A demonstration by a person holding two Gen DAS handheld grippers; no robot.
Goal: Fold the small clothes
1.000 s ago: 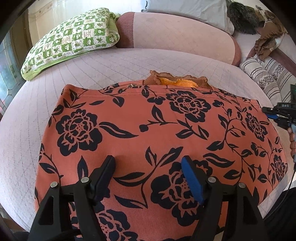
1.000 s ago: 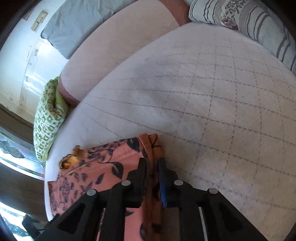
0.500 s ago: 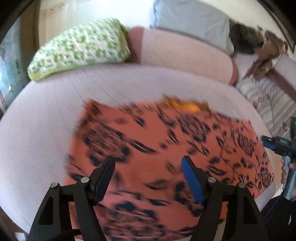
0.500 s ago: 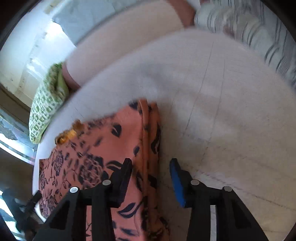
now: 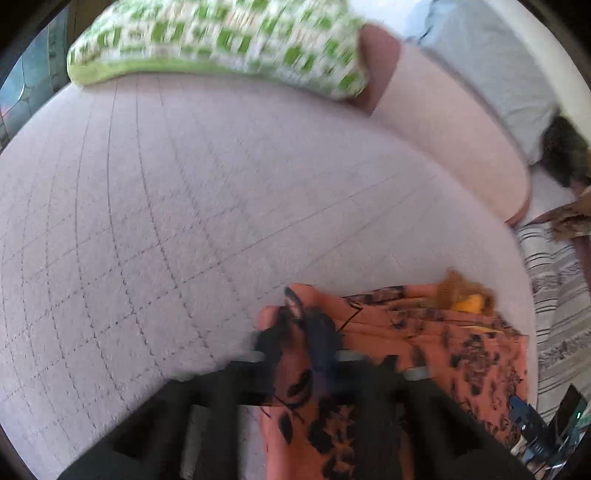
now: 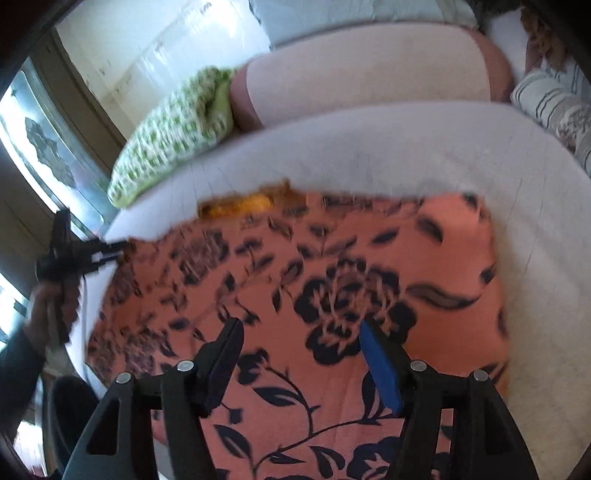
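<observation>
- Right gripper (image 6: 301,354): nearest in right wrist view; jaws spread and opening, black pad on the left, blue pad on the right; nothing pinched; garment lies beneath the gap, pads not pressing it.
- Left gripper (image 5: 301,339): nearest in left wrist view, blurred; jaws pressed together, pinching a bunched corner of the garment's edge. Also seen in right wrist view at far left (image 6: 110,249), at the cloth's left corner, held by a person's hand (image 6: 46,317).
- Floral garment (image 6: 332,295): salmon-orange cloth w/ dark navy flower print, spread flat on the bed; in left wrist view (image 5: 424,350) it fills the lower right.
- Brown/yellow item (image 6: 255,201): small, peeks out at the garment's far edge, partly under it; kind cannot be told.
- Bed cover (image 5: 184,221): pale quilted, grid stitching, carries the garment.
- Green-white checked pillow (image 5: 221,33): far side of bed, left.
- Pink bolster (image 6: 369,74): along far edge, beside the pillow.
- Grey pillow (image 5: 480,66): behind the bolster.
- Striped cushion (image 6: 546,99): far right.
</observation>
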